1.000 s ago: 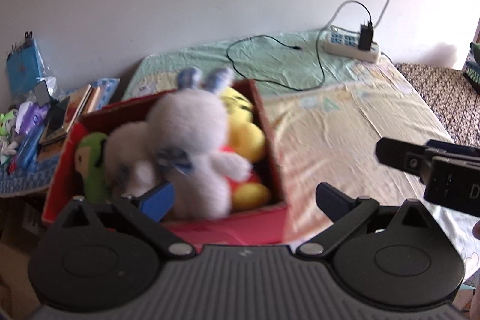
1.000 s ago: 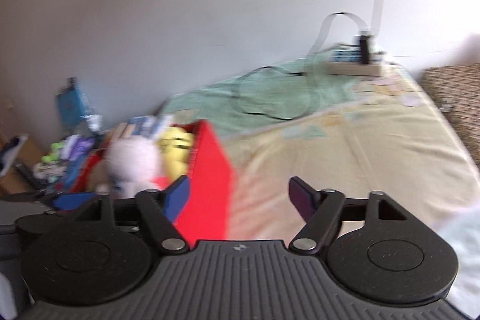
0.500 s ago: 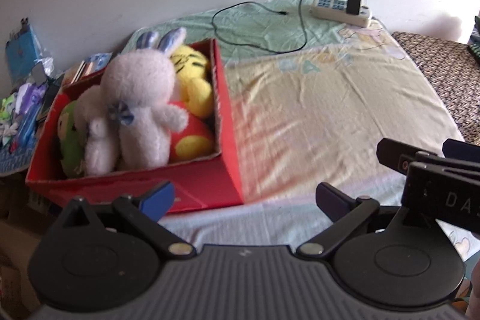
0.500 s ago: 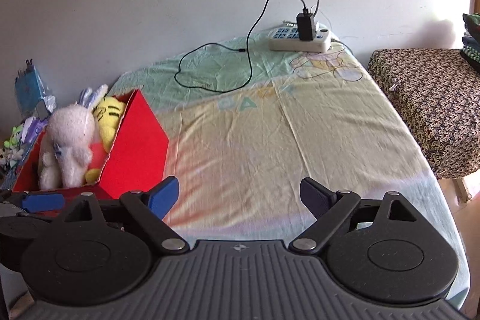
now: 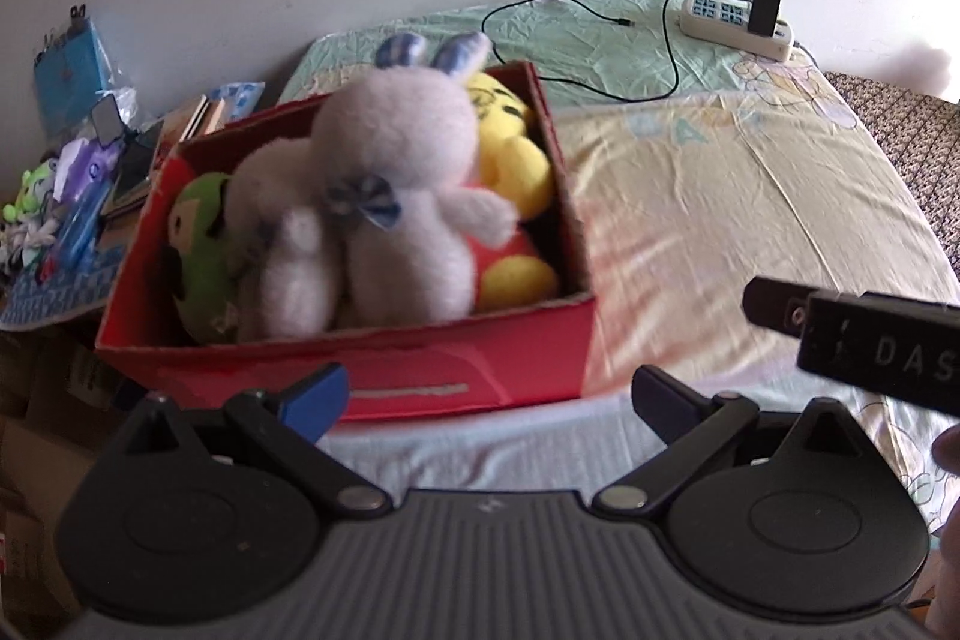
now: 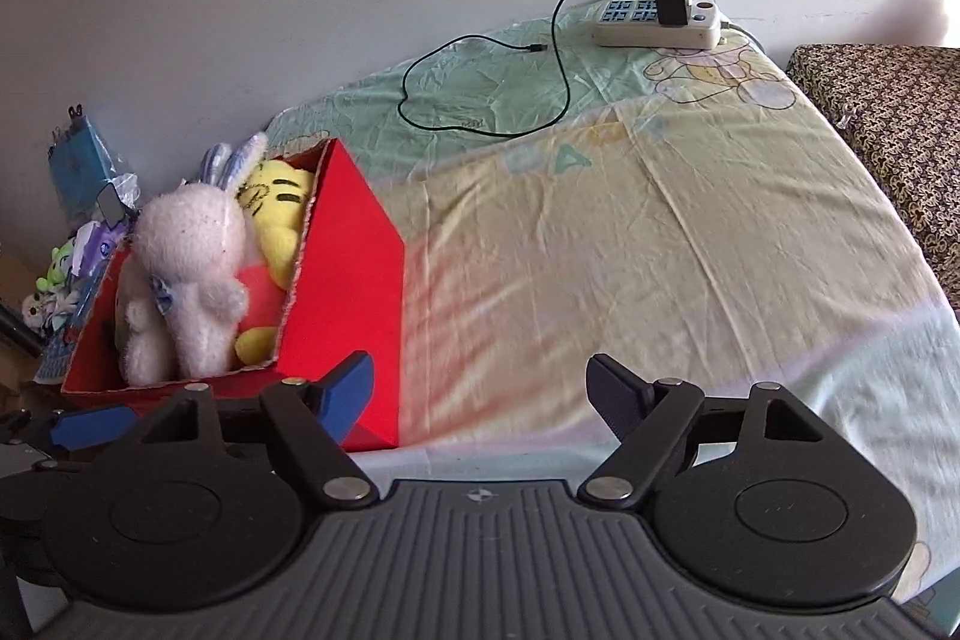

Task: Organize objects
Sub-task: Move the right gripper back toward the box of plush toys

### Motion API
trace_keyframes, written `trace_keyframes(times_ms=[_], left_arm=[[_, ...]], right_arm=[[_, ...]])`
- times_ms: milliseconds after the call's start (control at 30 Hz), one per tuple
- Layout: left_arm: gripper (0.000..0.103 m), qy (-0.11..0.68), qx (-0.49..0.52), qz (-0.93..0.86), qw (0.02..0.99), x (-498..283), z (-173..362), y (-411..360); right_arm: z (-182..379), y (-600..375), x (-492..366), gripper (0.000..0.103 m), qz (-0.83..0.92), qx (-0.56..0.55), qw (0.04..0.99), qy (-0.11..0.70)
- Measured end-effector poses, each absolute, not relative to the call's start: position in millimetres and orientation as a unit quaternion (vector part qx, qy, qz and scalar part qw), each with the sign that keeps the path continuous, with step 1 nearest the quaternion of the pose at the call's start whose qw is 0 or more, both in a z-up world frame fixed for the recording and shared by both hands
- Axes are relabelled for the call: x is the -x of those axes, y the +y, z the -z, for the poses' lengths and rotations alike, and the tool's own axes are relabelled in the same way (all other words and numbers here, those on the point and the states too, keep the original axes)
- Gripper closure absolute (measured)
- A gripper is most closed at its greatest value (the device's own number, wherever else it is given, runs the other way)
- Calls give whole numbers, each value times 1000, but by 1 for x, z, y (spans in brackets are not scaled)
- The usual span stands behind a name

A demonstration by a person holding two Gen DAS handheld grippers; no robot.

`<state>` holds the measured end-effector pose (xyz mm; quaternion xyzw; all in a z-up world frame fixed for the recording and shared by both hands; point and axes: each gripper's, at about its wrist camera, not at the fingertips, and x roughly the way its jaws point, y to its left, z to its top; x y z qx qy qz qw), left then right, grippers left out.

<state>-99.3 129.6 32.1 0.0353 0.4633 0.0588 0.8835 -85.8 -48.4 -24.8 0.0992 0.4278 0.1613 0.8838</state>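
**A:** Where did the toys sit just then?

**B:** All packed in the red box (image 5: 462, 370), which lay straight ahead of the left gripper (image 5: 489, 391) and just beyond its fingertips. The white rabbit (image 5: 396, 196) stood tallest, its ears above the far wall; the yellow plush (image 5: 510, 160) was to its right and the green plush (image 5: 201, 244) to its left. From the right gripper (image 6: 480, 382), the box was ahead and off to the left.

**A:** And the grippers themselves?

**B:** Both were spread wide and carried nothing. The bedsheet (image 6: 630, 232) ahead of the right one was bare, apart from a power strip (image 6: 657, 25) and black cable (image 6: 480, 124) far ahead by the wall.

**A:** So what did the step call for?

**B:** My judgement: nothing loose remained on the sheet, so the sorting looked finished or nearly so. If anything, the rabbit wanted pressing lower. Best come down over it from above with the left, close gently on its body, and keep clear of the cardboard rim, since the box sat near the bed's edge and could slide.
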Motion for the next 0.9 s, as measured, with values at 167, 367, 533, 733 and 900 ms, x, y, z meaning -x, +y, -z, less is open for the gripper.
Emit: trace_keyframes(times_ms=[167, 367, 533, 733, 900], left_arm=[[2, 457, -31, -41, 888, 95, -40, 158], [2, 463, -36, -37, 885, 90, -36, 188], [2, 469, -41, -33, 882, 82, -34, 212], [2, 469, -58, -20, 881, 74, -35, 232], [2, 475, -39, -11, 879, 68, -35, 247]], right_arm=[[19, -22, 89, 28, -149, -91, 886, 429], [12, 14, 92, 40, -155, -84, 887, 428], [11, 43, 95, 52, -159, -83, 882, 436], [8, 55, 94, 66, -140, -101, 881, 440], [6, 66, 96, 66, -131, -114, 883, 437]])
